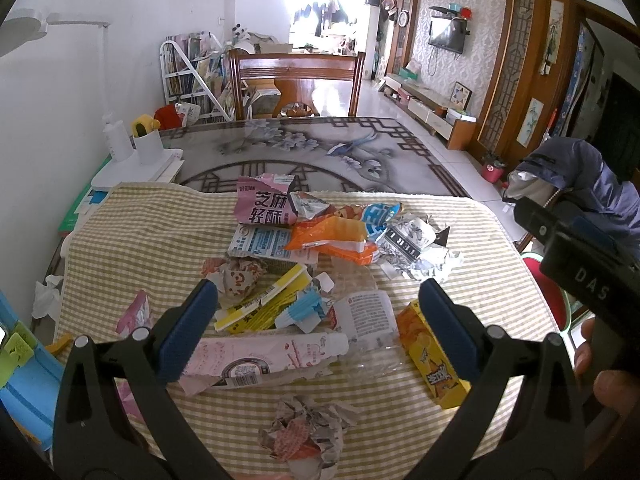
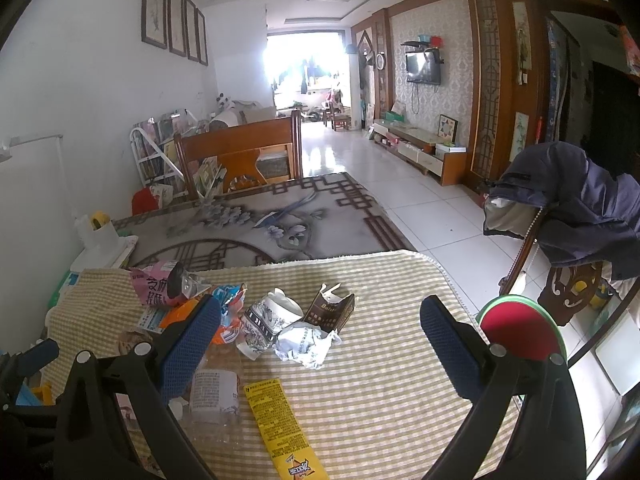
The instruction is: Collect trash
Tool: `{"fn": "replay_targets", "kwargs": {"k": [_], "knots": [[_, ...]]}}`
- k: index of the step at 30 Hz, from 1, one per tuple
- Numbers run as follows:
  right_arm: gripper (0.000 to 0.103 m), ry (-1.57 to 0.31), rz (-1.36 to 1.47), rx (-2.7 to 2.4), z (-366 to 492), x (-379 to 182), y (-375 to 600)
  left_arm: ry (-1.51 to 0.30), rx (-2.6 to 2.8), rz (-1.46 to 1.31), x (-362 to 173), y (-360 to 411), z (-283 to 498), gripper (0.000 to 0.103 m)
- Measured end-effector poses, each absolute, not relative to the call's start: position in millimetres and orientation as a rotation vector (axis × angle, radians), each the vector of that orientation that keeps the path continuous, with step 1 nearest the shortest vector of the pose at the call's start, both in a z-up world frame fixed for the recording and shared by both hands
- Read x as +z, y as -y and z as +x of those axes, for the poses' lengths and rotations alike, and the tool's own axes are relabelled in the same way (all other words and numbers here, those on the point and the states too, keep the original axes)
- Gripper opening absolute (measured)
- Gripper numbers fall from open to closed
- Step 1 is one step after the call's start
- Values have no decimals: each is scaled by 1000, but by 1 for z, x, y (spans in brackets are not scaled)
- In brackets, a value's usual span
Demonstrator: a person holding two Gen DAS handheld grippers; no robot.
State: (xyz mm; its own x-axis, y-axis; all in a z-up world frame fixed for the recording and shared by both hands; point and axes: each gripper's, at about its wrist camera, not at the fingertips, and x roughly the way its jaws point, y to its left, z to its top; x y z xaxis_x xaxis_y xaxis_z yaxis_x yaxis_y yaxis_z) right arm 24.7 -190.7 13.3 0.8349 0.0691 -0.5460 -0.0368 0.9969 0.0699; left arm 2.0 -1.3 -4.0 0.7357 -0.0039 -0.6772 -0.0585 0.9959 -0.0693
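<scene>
Trash [image 1: 320, 264] beneath open left hand-held gripper [image 1: 318, 304].

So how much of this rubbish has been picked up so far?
Nothing looks collected yet. Both the left hand-held gripper and the right hand-held gripper are open and empty above the checked cloth. Still left: the pink wrapper, orange packet, yellow box, crumpled paper ball and the rest of the pile. No bin or bag is visible.

Clear cloth: right half of checked cloth [image 2: 380, 380]
Blocked: wrapper pile [image 1: 320, 240], yellow box [image 1: 434, 356]
Left edge: white lamp base [image 1: 132, 164], possibly crowding
</scene>
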Motion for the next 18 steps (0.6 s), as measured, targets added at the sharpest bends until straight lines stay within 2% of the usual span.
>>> {"fn": "replay_targets", "kwargs": {"k": [18], "knots": [[96, -592, 54, 55, 24, 9, 190, -745, 30, -87, -2, 1, 1, 99]]}}
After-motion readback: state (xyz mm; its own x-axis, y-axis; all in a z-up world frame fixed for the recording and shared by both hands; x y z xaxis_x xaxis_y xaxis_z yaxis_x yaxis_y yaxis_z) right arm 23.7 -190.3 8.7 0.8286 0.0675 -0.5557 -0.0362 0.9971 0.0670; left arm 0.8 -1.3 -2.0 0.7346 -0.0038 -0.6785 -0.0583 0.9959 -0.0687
